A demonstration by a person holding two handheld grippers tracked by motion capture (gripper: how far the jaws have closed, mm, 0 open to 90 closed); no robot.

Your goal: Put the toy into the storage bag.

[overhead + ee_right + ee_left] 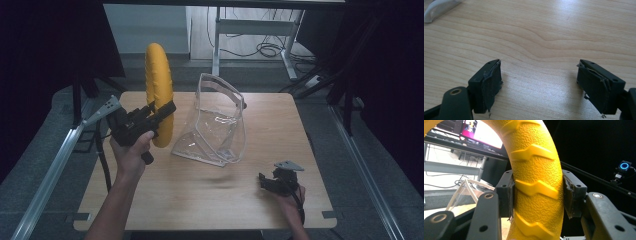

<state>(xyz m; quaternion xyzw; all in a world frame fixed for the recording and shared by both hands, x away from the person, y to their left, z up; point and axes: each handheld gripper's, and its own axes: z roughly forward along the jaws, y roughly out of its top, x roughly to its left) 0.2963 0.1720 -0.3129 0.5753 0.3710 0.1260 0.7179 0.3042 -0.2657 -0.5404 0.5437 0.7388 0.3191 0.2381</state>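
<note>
While the left gripper (162, 111) clamps a yellow ring (159, 90) upright above the bench (200, 195), a clear bag (217, 125) stands mid-bench. Near the bench's front right corner, the right gripper (539, 85) gapes empty.

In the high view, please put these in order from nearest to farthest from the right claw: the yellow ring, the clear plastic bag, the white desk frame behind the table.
From the right claw:
1. Clear plastic bag, mid-table, up and left.
2. Yellow ring, far left, held by the left claw.
3. White desk frame, on the floor beyond the table.

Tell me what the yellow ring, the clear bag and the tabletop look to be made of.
Yellow ring: likely rubber or soft plastic, matte, with pebbled texture and moulded tread ridges.
Clear bag: transparent glossy plastic film, probably vinyl; it shows creases and glare.
Tabletop: light wood or wood-look laminate, smooth, with visible grain.
</note>
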